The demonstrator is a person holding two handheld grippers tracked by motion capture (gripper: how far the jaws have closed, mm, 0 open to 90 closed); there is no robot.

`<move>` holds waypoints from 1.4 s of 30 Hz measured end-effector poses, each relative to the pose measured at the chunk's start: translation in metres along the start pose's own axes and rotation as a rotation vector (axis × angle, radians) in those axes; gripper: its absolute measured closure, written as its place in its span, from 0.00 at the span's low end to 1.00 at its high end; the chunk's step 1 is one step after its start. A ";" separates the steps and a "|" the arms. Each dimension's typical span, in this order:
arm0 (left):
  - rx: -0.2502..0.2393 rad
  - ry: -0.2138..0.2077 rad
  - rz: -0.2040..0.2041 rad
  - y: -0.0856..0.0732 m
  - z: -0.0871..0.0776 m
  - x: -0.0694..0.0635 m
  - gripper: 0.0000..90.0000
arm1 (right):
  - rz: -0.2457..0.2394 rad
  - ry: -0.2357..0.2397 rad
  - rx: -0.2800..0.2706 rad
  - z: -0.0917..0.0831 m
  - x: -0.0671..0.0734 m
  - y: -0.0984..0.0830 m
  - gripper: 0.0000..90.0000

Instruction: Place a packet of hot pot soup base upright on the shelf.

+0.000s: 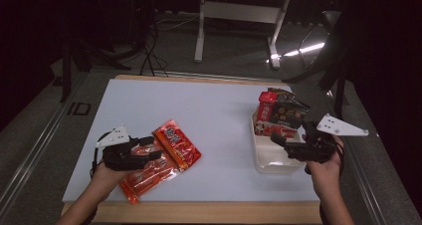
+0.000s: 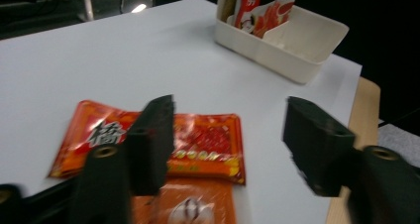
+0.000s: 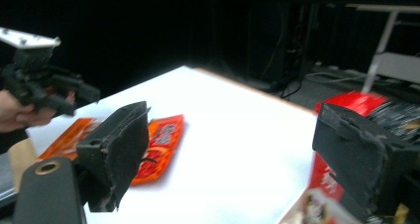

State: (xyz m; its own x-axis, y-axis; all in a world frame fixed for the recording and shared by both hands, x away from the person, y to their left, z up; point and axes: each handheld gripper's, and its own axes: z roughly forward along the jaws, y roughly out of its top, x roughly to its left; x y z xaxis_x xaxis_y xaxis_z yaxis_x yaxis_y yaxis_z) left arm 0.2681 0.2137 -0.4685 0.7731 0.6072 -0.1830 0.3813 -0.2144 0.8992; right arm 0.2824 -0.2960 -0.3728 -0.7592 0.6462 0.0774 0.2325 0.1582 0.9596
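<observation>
The red snack packet (image 1: 176, 144) lies flat near the bench's front left corner, overlapping a second orange packet (image 1: 147, 177); my left gripper (image 1: 149, 153) hovers just above both, jaws apart, grasping nothing; my right gripper (image 1: 279, 141) hangs released over the white tray (image 1: 278, 166) by the right edge.

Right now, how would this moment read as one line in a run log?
left gripper: open above red snack packets | right gripper: open, empty, over white bin | bin: holds snack packs, near end bare
</observation>
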 end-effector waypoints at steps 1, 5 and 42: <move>0.012 0.033 -0.014 -0.001 -0.010 0.005 0.53 | 0.002 -0.003 0.012 0.001 0.006 -0.005 0.16; 0.032 0.084 -0.014 -0.003 -0.019 0.009 0.62 | -0.001 0.007 0.002 -0.002 0.013 -0.011 0.16; 0.450 0.315 -0.028 -0.068 -0.023 0.072 1.00 | 0.023 0.096 0.079 0.007 0.040 -0.056 0.16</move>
State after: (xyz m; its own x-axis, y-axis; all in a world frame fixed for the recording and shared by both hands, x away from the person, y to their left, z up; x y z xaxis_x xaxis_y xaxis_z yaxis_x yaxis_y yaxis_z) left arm 0.2863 0.2897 -0.5342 0.5967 0.8024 -0.0147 0.6321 -0.4587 0.6246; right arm 0.2436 -0.2738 -0.4253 -0.8072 0.5761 0.1284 0.2945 0.2046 0.9335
